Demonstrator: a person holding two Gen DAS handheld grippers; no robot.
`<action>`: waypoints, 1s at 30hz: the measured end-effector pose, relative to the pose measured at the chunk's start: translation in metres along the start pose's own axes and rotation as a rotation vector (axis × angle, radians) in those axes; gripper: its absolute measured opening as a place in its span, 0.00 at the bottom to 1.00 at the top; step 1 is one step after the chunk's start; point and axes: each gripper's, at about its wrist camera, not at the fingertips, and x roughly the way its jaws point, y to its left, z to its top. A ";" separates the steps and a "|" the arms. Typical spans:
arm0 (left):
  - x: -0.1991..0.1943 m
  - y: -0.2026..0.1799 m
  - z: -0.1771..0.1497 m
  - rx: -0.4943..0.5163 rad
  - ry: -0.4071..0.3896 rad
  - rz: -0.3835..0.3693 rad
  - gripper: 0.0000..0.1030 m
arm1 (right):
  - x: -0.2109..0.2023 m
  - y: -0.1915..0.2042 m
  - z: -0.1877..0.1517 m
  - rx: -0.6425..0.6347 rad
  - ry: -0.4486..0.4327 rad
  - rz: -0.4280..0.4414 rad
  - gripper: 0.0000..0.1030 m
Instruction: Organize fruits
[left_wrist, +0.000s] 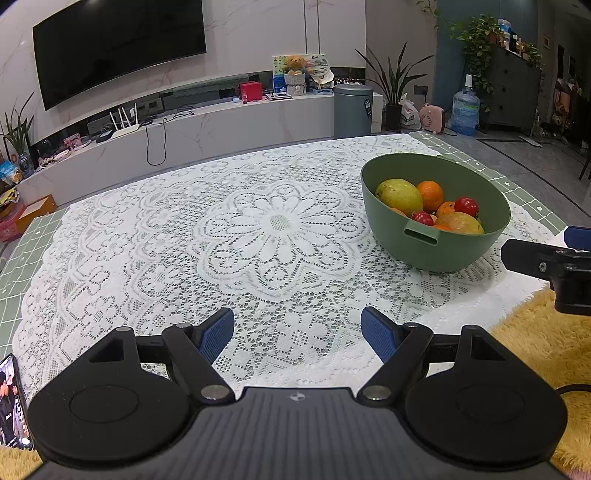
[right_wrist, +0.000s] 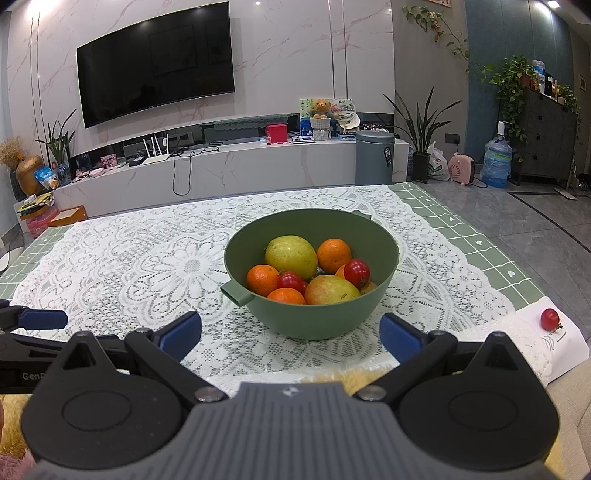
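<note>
Bare lace (right_wrist: 147, 266) beside fruit-filled bowl (right_wrist: 321, 317)

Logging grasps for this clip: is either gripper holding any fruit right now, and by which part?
Nothing is held: left gripper and right gripper are both open and empty.

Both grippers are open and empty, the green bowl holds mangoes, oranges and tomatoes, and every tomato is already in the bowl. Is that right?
Not quite: one tomato is still outside the green bowl, lying on a white surface at the table's right edge, as the right wrist view shows. The rest holds: the left gripper and right gripper are open and empty, and the bowl holds mangoes, oranges and tomatoes.
</note>
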 end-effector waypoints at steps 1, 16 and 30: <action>0.000 0.000 0.000 0.000 0.000 -0.001 0.89 | 0.000 0.000 0.000 -0.001 0.000 0.000 0.96; -0.003 0.000 0.001 0.008 -0.003 -0.004 0.89 | 0.000 0.000 -0.001 -0.003 0.000 0.000 0.96; -0.005 -0.002 0.002 0.026 -0.021 -0.010 0.89 | 0.000 0.000 -0.001 -0.003 0.000 0.000 0.96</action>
